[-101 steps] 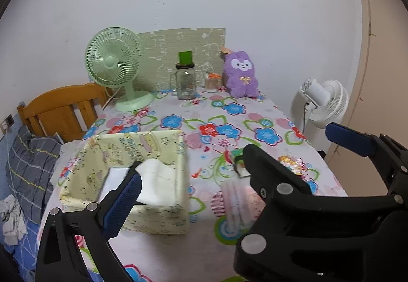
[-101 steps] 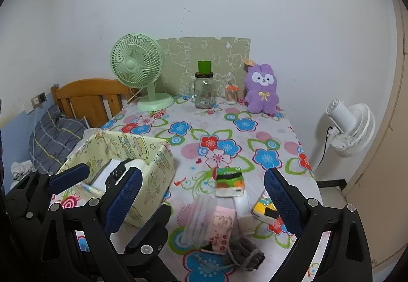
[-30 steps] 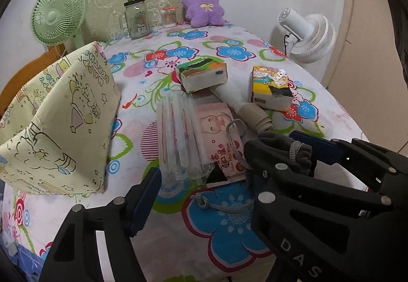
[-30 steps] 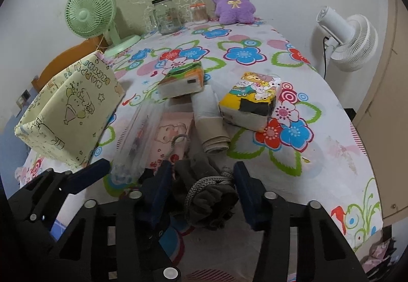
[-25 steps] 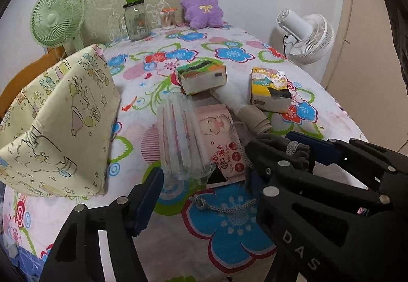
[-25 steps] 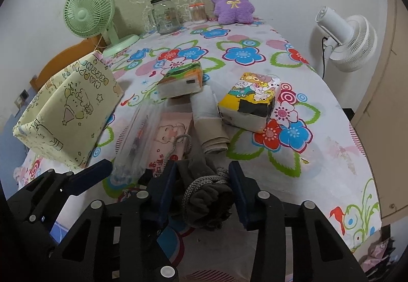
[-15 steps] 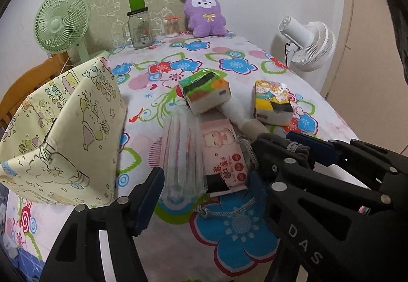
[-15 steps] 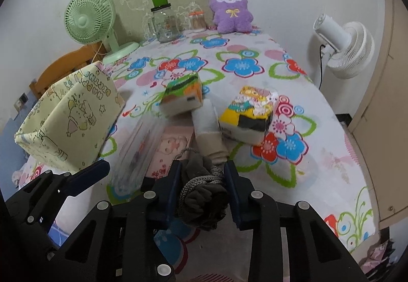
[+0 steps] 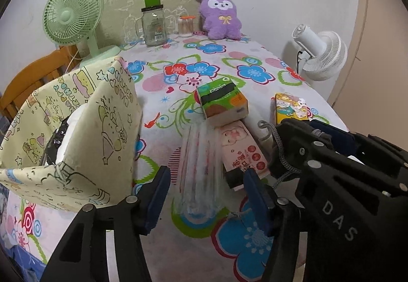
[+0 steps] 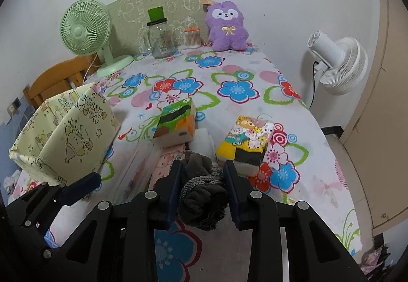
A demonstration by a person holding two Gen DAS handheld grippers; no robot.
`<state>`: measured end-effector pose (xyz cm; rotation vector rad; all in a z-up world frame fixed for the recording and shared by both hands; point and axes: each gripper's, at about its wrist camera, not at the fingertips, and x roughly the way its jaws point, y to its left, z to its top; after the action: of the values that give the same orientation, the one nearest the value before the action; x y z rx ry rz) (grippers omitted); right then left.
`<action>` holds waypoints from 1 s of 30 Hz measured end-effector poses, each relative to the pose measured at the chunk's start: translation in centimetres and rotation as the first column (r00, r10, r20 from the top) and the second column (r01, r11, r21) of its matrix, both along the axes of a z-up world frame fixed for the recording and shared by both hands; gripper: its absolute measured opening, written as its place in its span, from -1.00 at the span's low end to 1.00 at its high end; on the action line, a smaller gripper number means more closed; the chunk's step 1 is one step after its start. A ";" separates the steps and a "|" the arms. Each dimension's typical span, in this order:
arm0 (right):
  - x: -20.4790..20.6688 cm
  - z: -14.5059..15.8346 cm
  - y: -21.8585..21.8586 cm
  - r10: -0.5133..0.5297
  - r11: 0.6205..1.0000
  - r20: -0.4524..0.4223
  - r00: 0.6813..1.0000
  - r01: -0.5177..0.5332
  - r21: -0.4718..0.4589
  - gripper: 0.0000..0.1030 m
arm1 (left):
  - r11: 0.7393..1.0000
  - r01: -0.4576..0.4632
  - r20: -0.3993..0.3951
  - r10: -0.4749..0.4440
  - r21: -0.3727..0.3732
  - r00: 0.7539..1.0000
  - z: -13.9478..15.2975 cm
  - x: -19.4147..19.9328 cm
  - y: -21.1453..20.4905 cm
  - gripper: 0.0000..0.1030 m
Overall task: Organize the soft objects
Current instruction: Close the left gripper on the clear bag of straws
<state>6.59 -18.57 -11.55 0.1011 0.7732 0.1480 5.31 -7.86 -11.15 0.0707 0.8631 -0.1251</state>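
My right gripper (image 10: 202,167) is shut on a dark grey drawstring pouch (image 10: 204,195) and holds it above the table's near edge. My left gripper (image 9: 206,177) is open and empty, hovering over a clear plastic packet (image 9: 199,169). A yellow fabric storage box (image 9: 76,129) stands at the left with white items inside; it also shows in the right wrist view (image 10: 68,134). On the table lie a green tissue pack (image 10: 177,120), a yellow cartoon tissue pack (image 10: 248,143), a pink tissue pack (image 9: 242,146) and a white roll (image 10: 202,140).
At the table's far end stand a purple plush toy (image 10: 227,27), a glass jar (image 10: 159,38), a cotton swab pot (image 10: 192,38) and a green fan (image 10: 86,34). A white fan (image 10: 336,65) stands off the right edge. A wooden chair (image 9: 28,78) is at the left.
My right gripper closed on the grey pouch and lifted it off the table. Both grippers rose and pulled back a little; the left stayed open.
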 end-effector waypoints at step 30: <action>1.3 -0.8 1.3 0.033 0.999 -0.046 0.998 -0.034 -0.016 -0.30 | 1.000 -0.004 -0.037 0.004 0.001 0.999 -0.9 0.9 0.2 -0.57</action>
<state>7.92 -17.28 -12.40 0.0759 0.8222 0.1716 6.18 -7.66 -12.00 0.0674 0.9002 -0.1228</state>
